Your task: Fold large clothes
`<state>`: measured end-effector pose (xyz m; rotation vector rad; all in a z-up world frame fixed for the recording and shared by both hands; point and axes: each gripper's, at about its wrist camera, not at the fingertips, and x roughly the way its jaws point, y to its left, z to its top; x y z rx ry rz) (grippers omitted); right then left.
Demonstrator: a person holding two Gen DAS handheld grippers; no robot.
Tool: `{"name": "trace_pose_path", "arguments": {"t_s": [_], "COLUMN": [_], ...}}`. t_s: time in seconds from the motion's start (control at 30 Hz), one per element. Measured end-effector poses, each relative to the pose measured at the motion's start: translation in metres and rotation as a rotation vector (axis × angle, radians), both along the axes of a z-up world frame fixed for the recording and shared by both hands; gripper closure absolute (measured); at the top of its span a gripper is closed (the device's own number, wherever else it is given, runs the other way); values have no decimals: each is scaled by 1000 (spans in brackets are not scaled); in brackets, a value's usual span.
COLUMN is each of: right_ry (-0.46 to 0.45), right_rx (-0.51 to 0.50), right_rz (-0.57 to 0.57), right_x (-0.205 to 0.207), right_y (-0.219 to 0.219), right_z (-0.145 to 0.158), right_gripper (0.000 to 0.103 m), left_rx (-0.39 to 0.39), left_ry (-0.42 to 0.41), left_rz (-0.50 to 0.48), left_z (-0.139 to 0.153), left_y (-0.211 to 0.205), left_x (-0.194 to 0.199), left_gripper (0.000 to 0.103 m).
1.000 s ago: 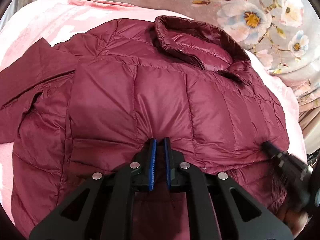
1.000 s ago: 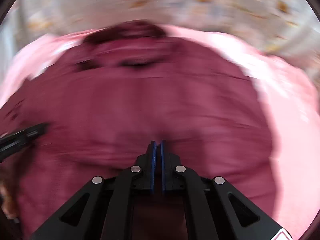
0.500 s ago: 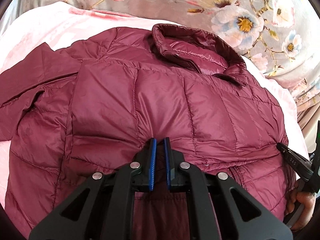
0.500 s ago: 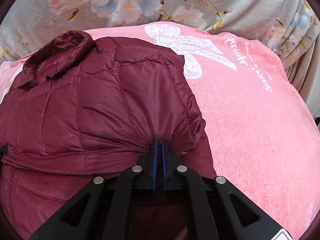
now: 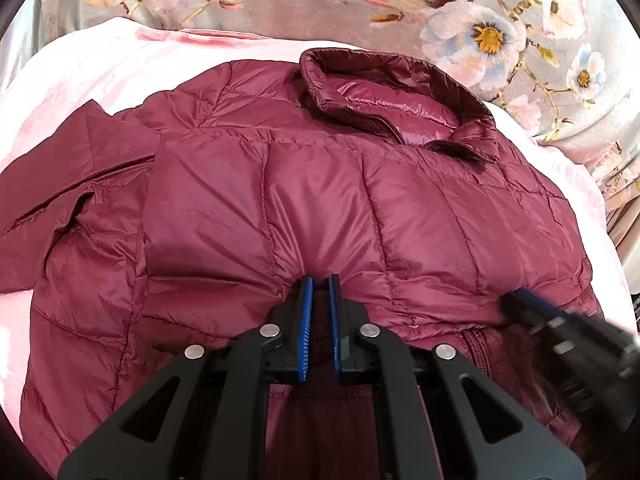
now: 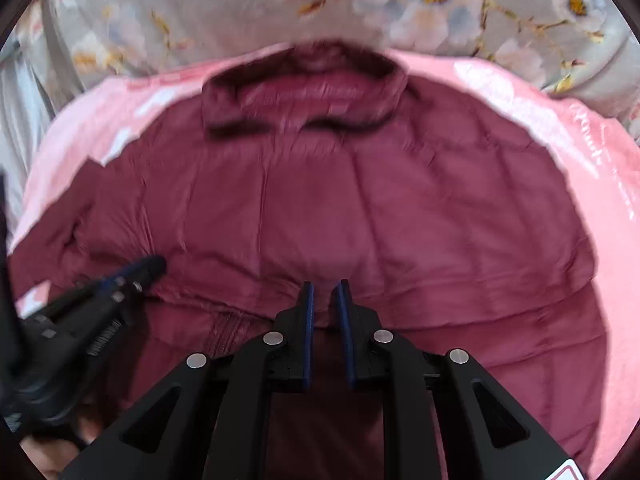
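While the left tongs (image 5: 318, 286) pinch the jacket (image 5: 320, 208) hem and the right tongs (image 6: 324, 292) open off it: lay flat, smooth before releasing.

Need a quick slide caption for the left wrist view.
Left gripper pinches the folded maroon puffer jacket on a pink blanket.

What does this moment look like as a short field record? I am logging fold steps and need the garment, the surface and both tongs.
garment: maroon quilted jacket, lower part folded up over the body, collar at the far end
sleeve: one sleeve spread out to the left in the left wrist view
surface: pink blanket
backdrop: floral cloth
left tongs: shut on the folded edge of the jacket
right tongs: opening, pads apart, fabric between them, not pinched
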<state>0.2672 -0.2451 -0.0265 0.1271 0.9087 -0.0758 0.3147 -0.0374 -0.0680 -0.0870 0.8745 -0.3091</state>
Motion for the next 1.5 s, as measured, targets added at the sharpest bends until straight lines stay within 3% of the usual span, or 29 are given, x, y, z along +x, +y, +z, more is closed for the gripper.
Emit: {"name": "trace_pose_path", "arguments": {"t_s": [0.1,0.23,0.3,0.33,0.37,0.43,0.57,0.7,0.83,0.9,0.93,0.97,1.0,1.03,1.13,1.23,1.3,1.37,1.4,1.5], "right_ry": [-27,-39,-38,-39,-40,-43,-46,-46,-45,-45,-45,-45,-45,-45,-46,-49,-59,-80,-99,-131], "right_rx": [-26,-120,-142,-143,-135,-115,-102,-103,-107,-112,-112,-113,-111,-111,-108,-103,-85,-28,1,35], "right_rz": [0,4,5,5,5,5,3,4,5,5,4,4,4,4,4,-2,-12,-27,-40,-82], "right_x": [-3,-7,-3,-4,-4,-5,-6,-7,-6,-6,-7,-6,-7,-7,-7,-7,-10,-20,-27,-53], "right_y": [5,21,24,23,21,18,17,17,18,18,18,18,18,18,17,18,15,8,3,-11], "right_z": [-7,-10,-9,-9,-8,-8,-8,-8,-8,-8,-8,-8,-8,-8,-8,-7,-5,2,6,19], "right_gripper": [89,89,89,89,89,89,89,89,89,89,89,89,89,88,88,88,82,59,54,49], "left_rx": [-20,-123,-208,-229,-248,-252,-227,-305,-391,-405,-393,-379,-385,-413,-398,-320,-318,-326,-329,-327], "left_ry": [3,17,30,28,20,-9,9,73,70,66,65,62,66,75,25,-92,-155,-196,-209,-214], "left_rz": [0,29,79,103,155,295,580,917,1061,1060,1067,1066,1052,1034,972,815,645,485,404,137], "left_z": [0,3,12,16,23,33,37,19,8,5,6,8,9,10,31,83,125,157,170,192], "left_y": [2,23,54,68,93,152,274,401,465,473,473,472,471,469,446,387,328,270,239,128], "left_x": [0,-4,-17,-23,-31,-47,-64,-90,-101,-94,-91,-85,-78,-71,-58,-38,-23,-13,-11,-8], "left_gripper": [96,94,82,63,45,35,35,35,36,38,44,62,74,99,101,101,101,101,101,101]}}
